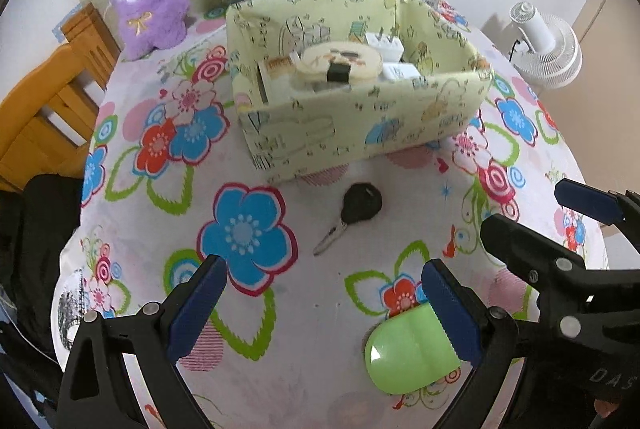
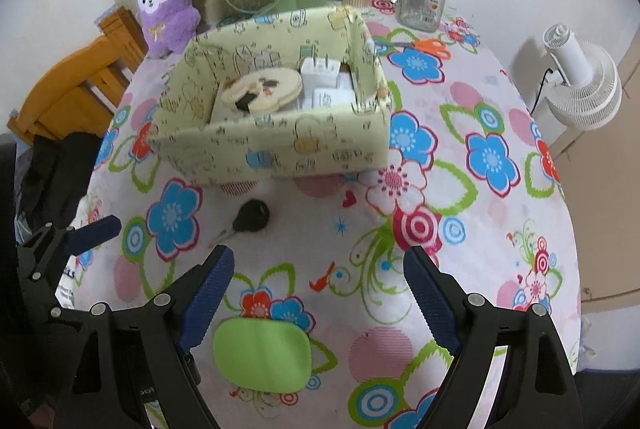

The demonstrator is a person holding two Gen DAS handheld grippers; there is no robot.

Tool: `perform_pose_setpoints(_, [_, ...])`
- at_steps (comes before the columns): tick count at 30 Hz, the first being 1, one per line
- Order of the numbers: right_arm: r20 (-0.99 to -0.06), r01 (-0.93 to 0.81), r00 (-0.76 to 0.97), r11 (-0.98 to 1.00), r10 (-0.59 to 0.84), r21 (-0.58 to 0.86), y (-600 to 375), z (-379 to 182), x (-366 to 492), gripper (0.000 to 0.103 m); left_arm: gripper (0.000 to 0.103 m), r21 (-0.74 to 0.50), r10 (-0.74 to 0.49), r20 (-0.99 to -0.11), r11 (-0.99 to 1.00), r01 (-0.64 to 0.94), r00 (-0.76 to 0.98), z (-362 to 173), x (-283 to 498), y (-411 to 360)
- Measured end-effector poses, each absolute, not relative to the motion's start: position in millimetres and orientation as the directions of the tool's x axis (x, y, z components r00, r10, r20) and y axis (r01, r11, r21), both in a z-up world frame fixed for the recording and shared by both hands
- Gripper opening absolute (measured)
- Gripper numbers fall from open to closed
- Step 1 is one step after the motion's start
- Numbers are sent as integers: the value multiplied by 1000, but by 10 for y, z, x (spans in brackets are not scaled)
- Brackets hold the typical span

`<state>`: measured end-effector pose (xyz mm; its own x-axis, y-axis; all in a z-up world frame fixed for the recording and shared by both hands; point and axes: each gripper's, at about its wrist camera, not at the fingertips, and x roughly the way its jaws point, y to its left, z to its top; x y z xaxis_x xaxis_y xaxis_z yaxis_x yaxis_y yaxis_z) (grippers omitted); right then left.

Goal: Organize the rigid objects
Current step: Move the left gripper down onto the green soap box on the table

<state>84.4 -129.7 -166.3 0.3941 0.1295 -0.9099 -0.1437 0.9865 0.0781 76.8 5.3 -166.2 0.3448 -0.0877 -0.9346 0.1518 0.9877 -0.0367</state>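
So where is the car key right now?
The car key lies on the floral tablecloth just in front of the fabric storage box, beyond the green case.

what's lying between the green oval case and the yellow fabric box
A black-headed car key lies on the flowered tablecloth between the green oval case and the yellow fabric box; both wrist views show it.

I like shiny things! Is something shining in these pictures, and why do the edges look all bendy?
In the left wrist view, the green case has a bright white glint; in the right wrist view it looks dull and slightly blurry. Both views' fisheye lenses curve the table edges.
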Motion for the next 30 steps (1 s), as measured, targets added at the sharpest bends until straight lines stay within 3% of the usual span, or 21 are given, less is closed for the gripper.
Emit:
perform_pose_setpoints(18, [-930,-135,352,989,105,61,-1329,-2030,629,89,99,-102,-137,-952,985,137,276,-2047,503,-110])
perform_pose_setpoints(30, [-944,-218,312,975,109,41,-1560,-2224,638,89,99,-99,-97,-961,995,6,259,-2170,352,-315])
